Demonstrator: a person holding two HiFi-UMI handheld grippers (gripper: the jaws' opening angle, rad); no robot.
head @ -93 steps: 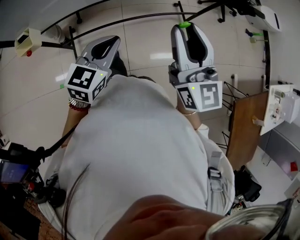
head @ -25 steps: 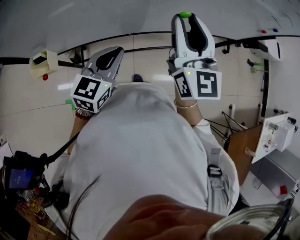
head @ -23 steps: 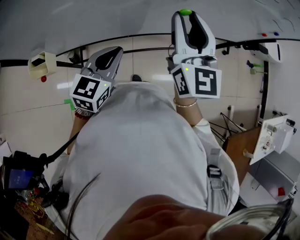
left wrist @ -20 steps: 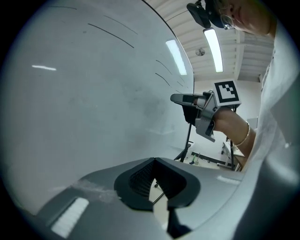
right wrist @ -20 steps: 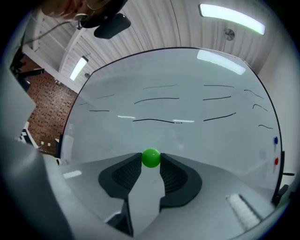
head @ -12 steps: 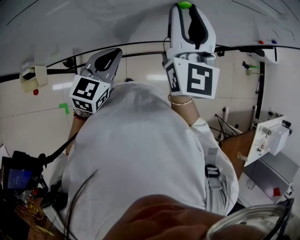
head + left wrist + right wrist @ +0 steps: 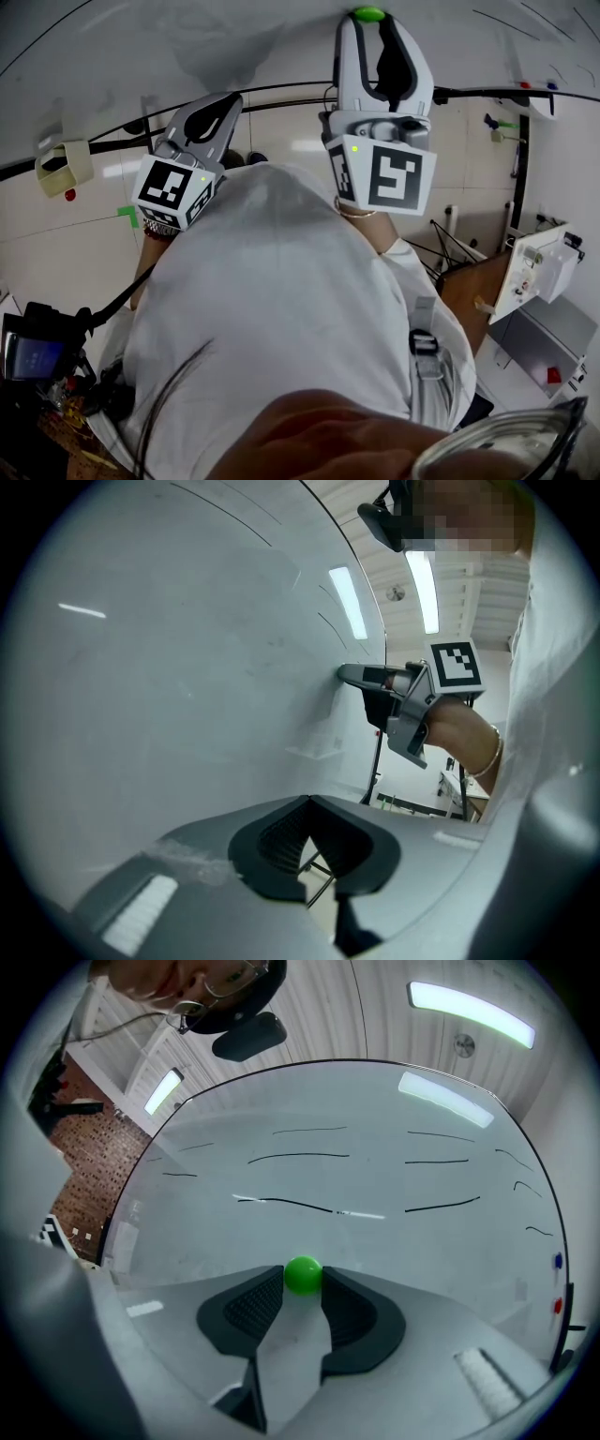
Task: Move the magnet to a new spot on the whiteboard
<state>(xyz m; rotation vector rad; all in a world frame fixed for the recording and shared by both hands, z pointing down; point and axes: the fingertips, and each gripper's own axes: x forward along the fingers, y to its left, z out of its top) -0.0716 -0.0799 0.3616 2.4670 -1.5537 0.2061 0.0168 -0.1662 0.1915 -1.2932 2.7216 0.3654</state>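
Right gripper (image 7: 302, 1279) pinches the green magnet (image 7: 302, 1273) at its jaw tips, close against the whiteboard (image 7: 375, 1213) — best seated flat before letting go — while the left gripper (image 7: 308, 802) hangs beside the whiteboard, closed and empty.

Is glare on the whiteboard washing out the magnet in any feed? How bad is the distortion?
Right gripper view: ceiling-light glare streaks the whiteboard well above the green magnet, which reads crisp between the right gripper's jaws; fisheye bows the board's edge. Head view: magnet right at the top edge, no glare. Left gripper view: board flat grey, faint reflections only.
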